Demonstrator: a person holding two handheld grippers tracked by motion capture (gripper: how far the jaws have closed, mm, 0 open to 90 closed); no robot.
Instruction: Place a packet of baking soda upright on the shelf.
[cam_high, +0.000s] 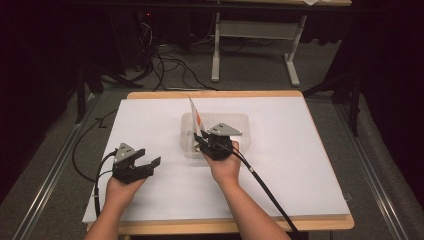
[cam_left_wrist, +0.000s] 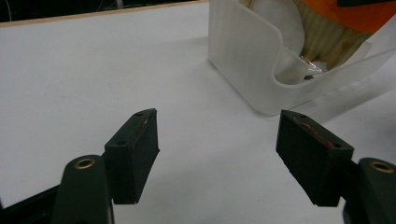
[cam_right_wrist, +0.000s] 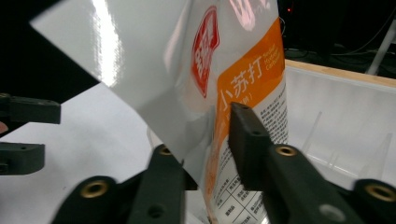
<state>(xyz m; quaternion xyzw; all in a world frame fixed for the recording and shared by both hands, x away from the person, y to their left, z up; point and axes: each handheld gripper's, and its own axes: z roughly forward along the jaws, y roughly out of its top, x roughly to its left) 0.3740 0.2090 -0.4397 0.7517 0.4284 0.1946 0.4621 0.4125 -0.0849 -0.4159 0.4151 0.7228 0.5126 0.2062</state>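
Black 2-jaw tools, grey plates, black cables.

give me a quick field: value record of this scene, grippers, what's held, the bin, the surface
surface: white board on a wooden table
container: translucent white plastic bin, near the board's middle
held item: glossy white and orange packet with red logo and printed text, standing upright above the bin
right gripper: jaws closed on the packet's lower part, over the bin
left gripper: jaws wide apart, nothing between them, over bare board to the left of the bin
bin contents: some clear wrapping visible inside; the rest cannot be told
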